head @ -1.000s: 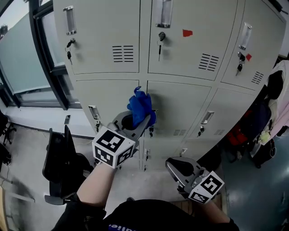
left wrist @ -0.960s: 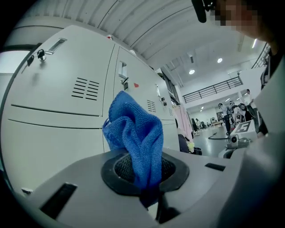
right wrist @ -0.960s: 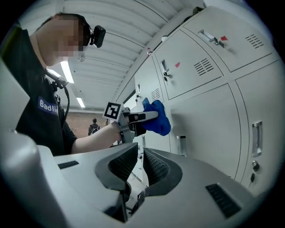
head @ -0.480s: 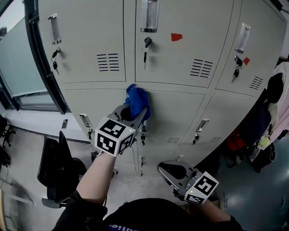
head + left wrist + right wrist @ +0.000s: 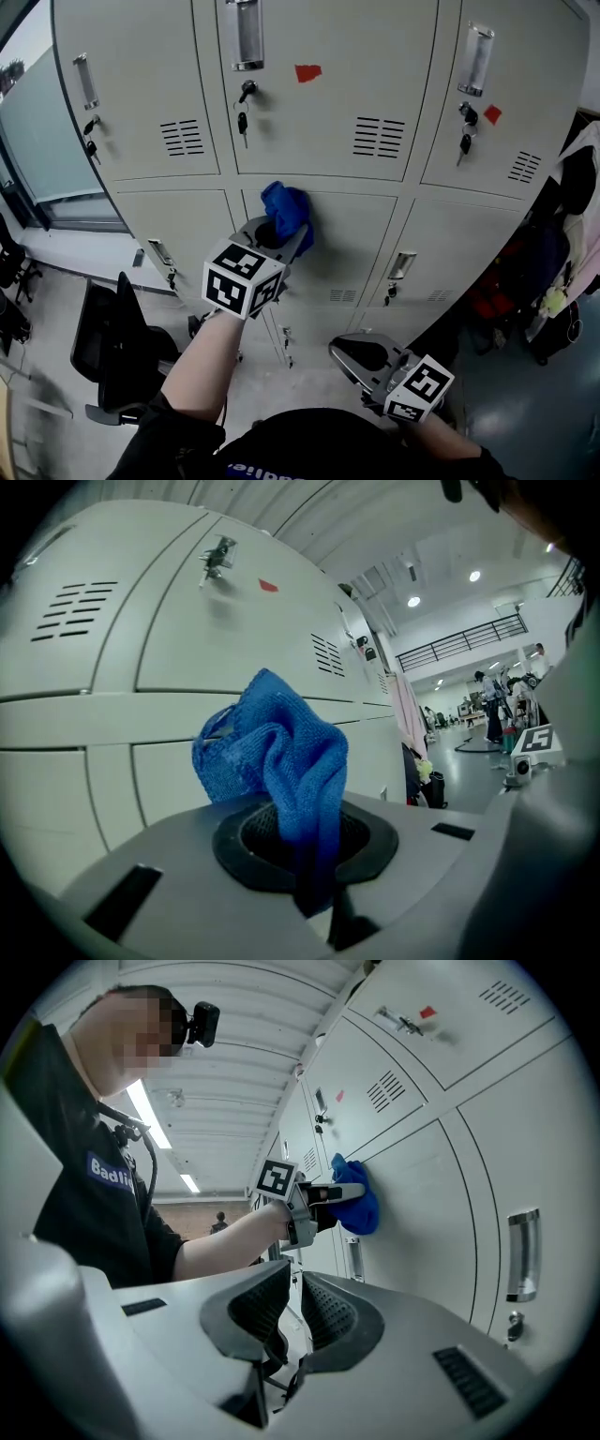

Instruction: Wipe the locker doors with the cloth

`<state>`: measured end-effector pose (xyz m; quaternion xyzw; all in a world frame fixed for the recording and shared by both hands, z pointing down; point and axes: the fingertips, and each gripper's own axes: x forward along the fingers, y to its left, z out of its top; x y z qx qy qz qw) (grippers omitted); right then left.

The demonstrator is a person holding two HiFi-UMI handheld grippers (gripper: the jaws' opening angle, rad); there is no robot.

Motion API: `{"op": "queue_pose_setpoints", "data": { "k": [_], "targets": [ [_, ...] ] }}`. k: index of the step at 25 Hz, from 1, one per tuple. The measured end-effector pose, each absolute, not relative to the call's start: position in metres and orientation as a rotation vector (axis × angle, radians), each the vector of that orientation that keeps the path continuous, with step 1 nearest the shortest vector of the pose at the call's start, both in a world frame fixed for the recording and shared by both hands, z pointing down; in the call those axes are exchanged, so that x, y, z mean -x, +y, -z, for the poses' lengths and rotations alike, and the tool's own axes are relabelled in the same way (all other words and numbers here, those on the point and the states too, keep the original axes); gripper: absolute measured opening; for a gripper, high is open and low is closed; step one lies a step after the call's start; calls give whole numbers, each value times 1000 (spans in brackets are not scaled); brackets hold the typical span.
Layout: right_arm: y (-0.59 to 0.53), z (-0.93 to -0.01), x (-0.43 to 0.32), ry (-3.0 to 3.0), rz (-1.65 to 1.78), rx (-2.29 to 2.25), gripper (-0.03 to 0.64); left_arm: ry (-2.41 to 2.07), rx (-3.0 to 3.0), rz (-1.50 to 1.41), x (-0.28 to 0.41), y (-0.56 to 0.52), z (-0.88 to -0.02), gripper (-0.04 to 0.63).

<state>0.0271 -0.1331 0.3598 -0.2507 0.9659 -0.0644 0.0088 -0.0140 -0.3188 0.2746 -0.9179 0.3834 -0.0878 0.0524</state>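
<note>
One cloth [image 5: 286,211], clamped in the raised left hand-held gripper [image 5: 276,233], presses a locker door [image 5: 352,246]; the lowered right hand-held gripper [image 5: 345,353] is closed, empty.

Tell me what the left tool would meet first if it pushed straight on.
The left tool, shut on the blue cloth, points at the lower middle locker door. That door comes first; the cloth looks pressed to it, though depth is unclear.
</note>
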Motion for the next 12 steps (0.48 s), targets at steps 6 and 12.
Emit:
{"op": "queue_pose_setpoints", "data": {
  "k": [6,12],
  "targets": [
    [-140,-362,-59,3012,214,819,40,1036,2808,272,-43,-315,-266,55],
    [-140,-366,-84,2990,223,859,38,919,2811,294,-100,-310,-269,55]
  ]
}}
